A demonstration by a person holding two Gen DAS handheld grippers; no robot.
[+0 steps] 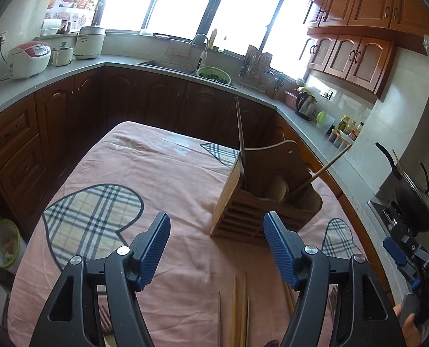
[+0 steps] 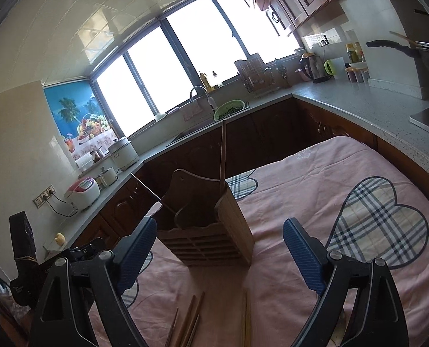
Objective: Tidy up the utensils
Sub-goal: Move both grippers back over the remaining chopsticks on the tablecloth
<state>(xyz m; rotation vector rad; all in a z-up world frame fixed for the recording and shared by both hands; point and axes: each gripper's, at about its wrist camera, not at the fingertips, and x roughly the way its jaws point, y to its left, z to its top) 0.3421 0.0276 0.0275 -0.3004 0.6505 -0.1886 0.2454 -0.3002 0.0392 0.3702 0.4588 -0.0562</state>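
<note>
Wooden holder (image 1: 260, 199) has few utensils; chopsticks (image 1: 240, 312) remain on cloth. Left gripper (image 1: 217, 248), right gripper (image 2: 220, 254) agape, empty.

wooden utensil holder (image 1: 260, 199) stands upright on cloth, chopsticks (image 1: 240, 309) lying before it.

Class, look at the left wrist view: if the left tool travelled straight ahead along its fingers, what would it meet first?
Most likely the wooden utensil holder on the pink tablecloth. The open left tool points at its near left corner; only bare cloth shows between them. Depth is unclear, so it might just graze that corner.
</note>
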